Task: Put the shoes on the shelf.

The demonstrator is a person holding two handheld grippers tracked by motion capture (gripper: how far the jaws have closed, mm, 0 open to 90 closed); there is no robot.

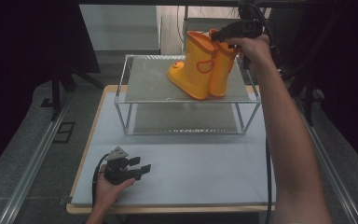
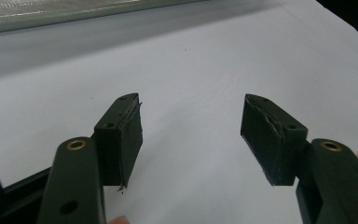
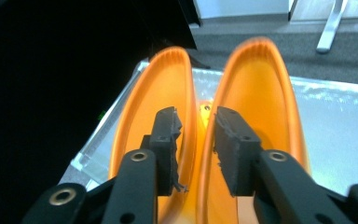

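Note:
A pair of yellow rubber boots (image 1: 200, 70) stands upright on the top of a glass shelf rack (image 1: 144, 88) at the back of the table. My right gripper (image 1: 220, 36) reaches down onto their tops from the right. In the right gripper view one jaw hangs inside the left boot (image 3: 154, 93) and the other inside the right boot (image 3: 261, 88). The boots' two touching walls stand between the jaws of the right gripper (image 3: 196, 126), and the pads sit slightly off them. My left gripper (image 1: 140, 168) rests open near the table's front left, with bare white sheet between its fingers (image 2: 121, 135).
The white-covered table (image 1: 191, 172) has a wooden edge at front and left. The rack has a lower shelf (image 1: 182, 119) with nothing on it. Metal rails (image 1: 37, 154) run along the floor on both sides, and dark curtains stand behind.

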